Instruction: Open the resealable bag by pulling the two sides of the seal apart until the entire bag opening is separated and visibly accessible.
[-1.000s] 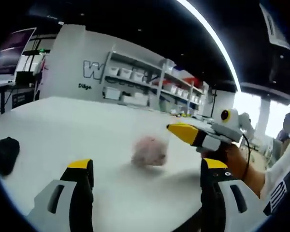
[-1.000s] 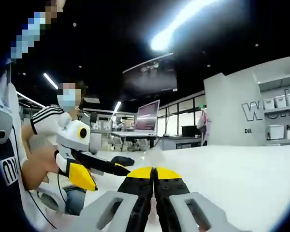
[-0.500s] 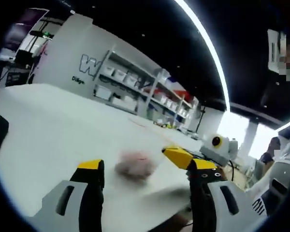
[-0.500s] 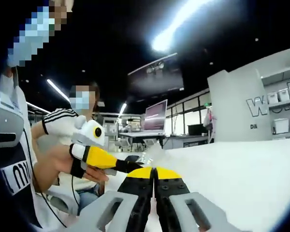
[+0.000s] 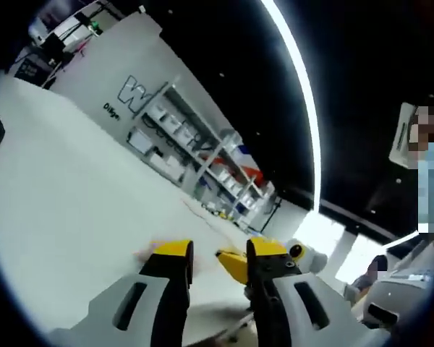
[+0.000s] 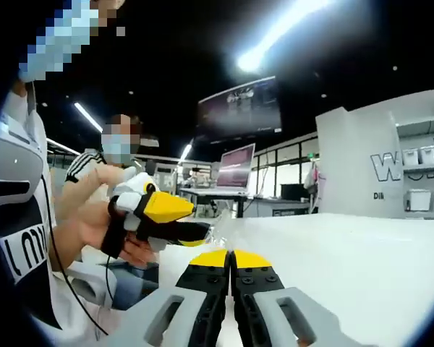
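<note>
1. We see the clear, thin plastic resealable bag (image 6: 218, 233) held up above the white counter (image 6: 362, 253), its crinkled top edge between the two claws.
2. Our right claw (image 6: 231, 254) is closed, seemingly pinching one side of the seal, though the film is hard to see there.
3. Our left claw (image 6: 201, 233) reaches in from the left, jaws nearly together at the bag's edge; whether it grips, we cannot tell.
4. We judge the seal still unopened; next, the left claw must catch the opposite side, then both pull apart.
</note>
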